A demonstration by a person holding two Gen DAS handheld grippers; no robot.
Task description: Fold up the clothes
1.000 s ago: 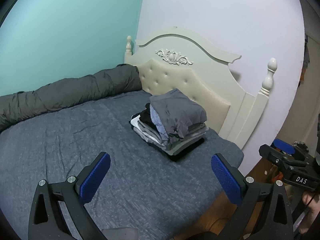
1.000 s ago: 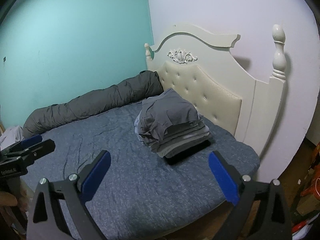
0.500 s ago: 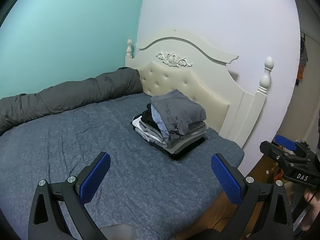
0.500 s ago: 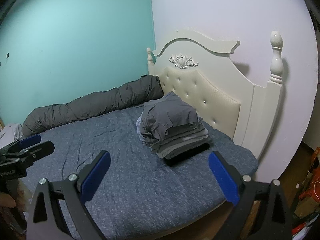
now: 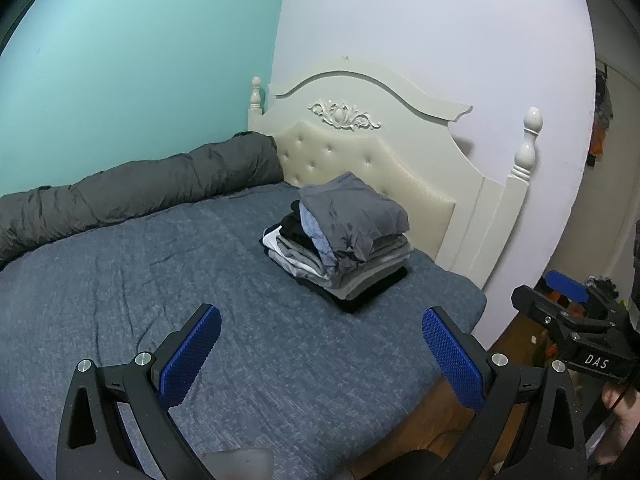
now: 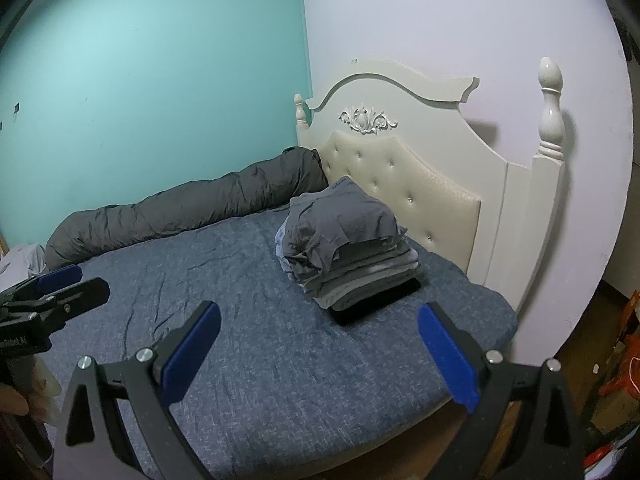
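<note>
1. The left gripper [image 5: 320,354] is spread wide with nothing between its blue pads; it hangs above the near part of the bed [image 5: 120,280], holding no cloth.
2. The right gripper [image 6: 318,354] is likewise spread wide and bare, above the bed's near edge, with the other tool visible off to its left.
3. Ahead of both, and a little right of centre, the stack of folded clothes [image 5: 340,248] sits on the blue sheet near the headboard [image 5: 400,148], well apart from either set of jaws.
4. The stack's long side runs along the headboard; a dark grey garment [image 6: 344,224] tops it, draped loosely over the front corner.
5. The right gripper seems slightly nearer the stack, but the difference is small.
6. No loose garment lies on the open sheet; the clothes are piled as folding would leave them. Only pale cloth [image 6: 16,260] shows at the far left edge, too little to identify.
</note>
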